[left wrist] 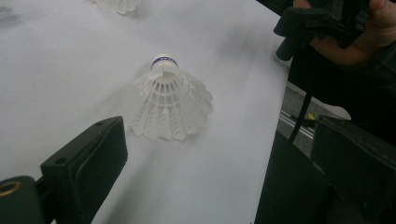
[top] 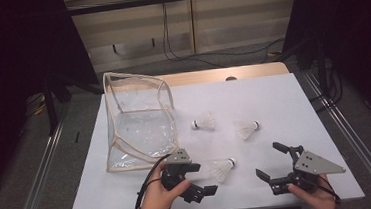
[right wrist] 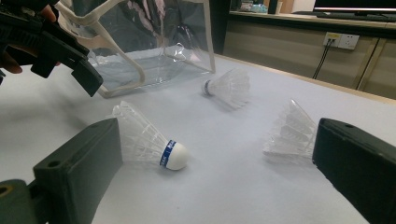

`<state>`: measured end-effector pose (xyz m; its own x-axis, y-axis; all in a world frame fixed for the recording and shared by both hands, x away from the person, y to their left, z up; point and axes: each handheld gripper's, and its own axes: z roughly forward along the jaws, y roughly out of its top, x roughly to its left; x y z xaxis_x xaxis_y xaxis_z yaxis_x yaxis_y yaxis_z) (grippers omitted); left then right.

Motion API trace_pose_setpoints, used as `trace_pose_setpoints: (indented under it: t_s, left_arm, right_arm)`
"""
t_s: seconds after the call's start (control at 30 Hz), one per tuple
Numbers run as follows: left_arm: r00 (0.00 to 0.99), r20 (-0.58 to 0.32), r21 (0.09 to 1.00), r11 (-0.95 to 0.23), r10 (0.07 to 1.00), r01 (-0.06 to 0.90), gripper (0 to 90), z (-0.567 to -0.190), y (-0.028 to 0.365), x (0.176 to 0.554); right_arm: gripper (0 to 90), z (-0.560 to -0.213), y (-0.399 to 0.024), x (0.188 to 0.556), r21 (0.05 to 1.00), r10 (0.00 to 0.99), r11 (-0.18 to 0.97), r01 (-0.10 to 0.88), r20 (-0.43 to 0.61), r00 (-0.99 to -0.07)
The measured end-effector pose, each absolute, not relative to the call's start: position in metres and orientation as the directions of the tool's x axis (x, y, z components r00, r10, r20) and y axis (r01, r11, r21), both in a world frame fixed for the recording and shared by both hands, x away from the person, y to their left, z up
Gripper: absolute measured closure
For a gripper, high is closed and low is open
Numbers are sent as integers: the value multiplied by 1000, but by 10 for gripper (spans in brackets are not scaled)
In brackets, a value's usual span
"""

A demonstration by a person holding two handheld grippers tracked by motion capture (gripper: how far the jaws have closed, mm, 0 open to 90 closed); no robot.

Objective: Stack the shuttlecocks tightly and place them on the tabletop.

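Observation:
Three white shuttlecocks lie on the white tabletop (top: 273,92). The nearest one (top: 223,169) rests between my two grippers, its cork with a blue band pointing right. My left gripper (top: 204,178) stands open just left of it. In the left gripper view that shuttlecock (left wrist: 168,100) lies ahead of the open jaws. My right gripper (top: 271,161) is open to its right, with nothing held. The right gripper view shows the same shuttlecock (right wrist: 149,140) by the left jaw. The other two shuttlecocks (top: 204,122) (top: 248,128) lie farther back.
A clear plastic bag (top: 139,120) with beige trim stands open at the left of the table, its mouth facing the shuttlecocks. The table's front edge runs just below both hands. Cables and dark curtains lie beyond the far edge.

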<state>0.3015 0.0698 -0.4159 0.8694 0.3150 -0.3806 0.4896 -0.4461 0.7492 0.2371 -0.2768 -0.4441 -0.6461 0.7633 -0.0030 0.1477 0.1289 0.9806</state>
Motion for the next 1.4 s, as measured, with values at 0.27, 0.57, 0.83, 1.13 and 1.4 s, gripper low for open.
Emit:
trace_pose_setpoints:
  t_s: [0.27,0.57,0.83,1.13,1.4]
  left_arm:
    - [875,-371,757,-444,311,479,38,-417,79,303]
    - [877,-363,766,-435,315,473,34,-421,93,302]
    - [884,-349,771,-442,310,459,31,-423,107,302]
    - [893,-336,781,-441,299,442,25,-423,123,302]
    - [894,-320,791,-431,313,434,25,-424,138,301]
  right_arm:
    - [11,-444,-277,237,981,763,130,148,-4,-647]
    - [11,-444,-277,237,980,764,129,152,-1,-645]
    - [11,-445,-276,238,979,761,138,148,-9,-648]
    - [11,-445,-276,238,979,762,134,154,-3,-648]
    - [12,-445,-276,238,979,762,138,152,-7,-648]
